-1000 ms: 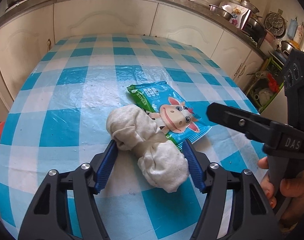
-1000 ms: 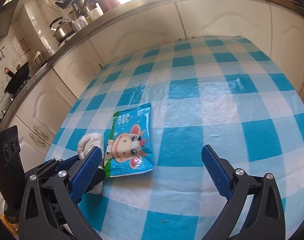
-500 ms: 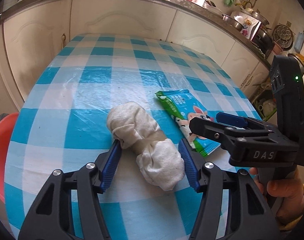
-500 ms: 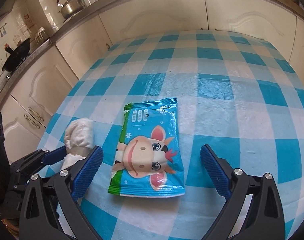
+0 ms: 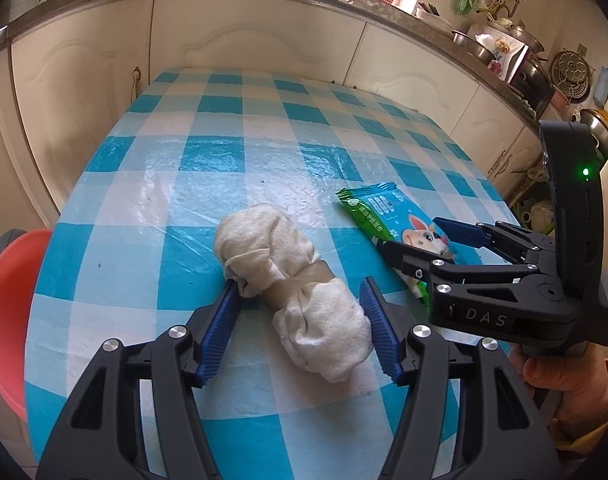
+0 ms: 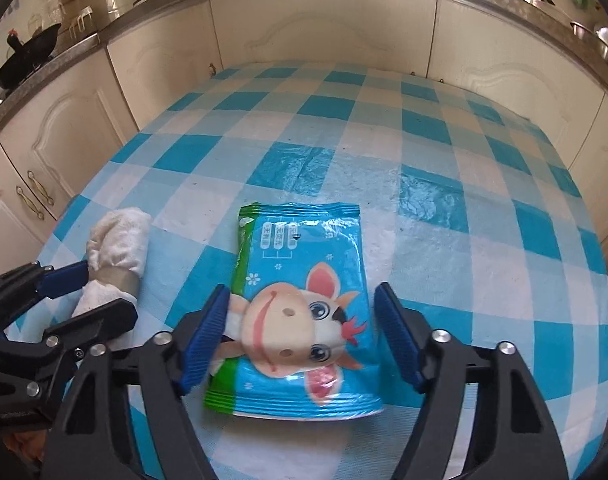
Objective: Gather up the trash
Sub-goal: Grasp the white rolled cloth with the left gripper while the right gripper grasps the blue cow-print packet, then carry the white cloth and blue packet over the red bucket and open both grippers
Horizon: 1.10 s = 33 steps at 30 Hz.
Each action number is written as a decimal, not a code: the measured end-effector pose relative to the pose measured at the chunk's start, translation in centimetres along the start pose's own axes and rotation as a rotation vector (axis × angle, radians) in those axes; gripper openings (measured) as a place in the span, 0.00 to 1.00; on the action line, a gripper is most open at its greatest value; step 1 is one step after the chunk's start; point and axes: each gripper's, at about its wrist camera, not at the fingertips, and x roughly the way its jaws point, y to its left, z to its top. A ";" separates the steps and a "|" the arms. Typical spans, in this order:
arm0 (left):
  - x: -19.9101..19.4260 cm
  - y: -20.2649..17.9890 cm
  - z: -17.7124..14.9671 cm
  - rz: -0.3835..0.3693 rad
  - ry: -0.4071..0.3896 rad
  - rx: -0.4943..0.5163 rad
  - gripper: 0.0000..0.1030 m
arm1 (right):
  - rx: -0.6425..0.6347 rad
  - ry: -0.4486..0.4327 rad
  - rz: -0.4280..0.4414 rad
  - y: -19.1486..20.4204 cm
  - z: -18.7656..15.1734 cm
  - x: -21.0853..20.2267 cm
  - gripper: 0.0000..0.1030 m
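Observation:
A white cloth bundle (image 5: 295, 280) taped round its waist lies on the blue checked table (image 5: 223, 160). My left gripper (image 5: 297, 286) straddles it. Both pads touch its sides while the jaws ease open a little. A blue and green wet-wipe packet (image 6: 304, 280) with a cartoon cow lies flat to the right of the bundle (image 6: 119, 240). My right gripper (image 6: 301, 292) is over the packet's near half and its jaws are closing. The left pad overlaps the packet's edge and the right pad stands just clear of it. The right gripper (image 5: 412, 234) hides part of the packet (image 5: 376, 208) in the left wrist view.
A red basin (image 5: 7, 312) sits below the table's left edge. Cream cabinets (image 5: 243, 40) under a counter with pots run behind the table. A hand (image 5: 564, 376) holds the right gripper's handle. The left gripper (image 6: 107, 292) shows at the left of the right wrist view.
The bundle has slid left with my left gripper and no longer overlaps the packet. My right gripper has come over the packet and its wide jaws have narrowed around it.

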 end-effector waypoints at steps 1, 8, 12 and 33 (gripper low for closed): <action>0.1 0.0 0.1 0.004 0.002 0.006 0.62 | -0.008 0.000 -0.009 0.0 0.0 0.0 0.67; 0.3 0.1 0.4 0.027 0.006 0.024 0.62 | -0.035 -0.003 -0.017 0.1 -0.1 -0.1 0.64; 0.4 0.2 0.5 0.034 0.006 0.029 0.60 | -0.051 -0.009 -0.010 0.1 -0.2 -0.2 0.58; -0.6 2.3 0.5 -0.017 -0.009 -0.041 0.34 | 0.024 -0.051 0.100 -0.8 -0.6 -2.0 0.47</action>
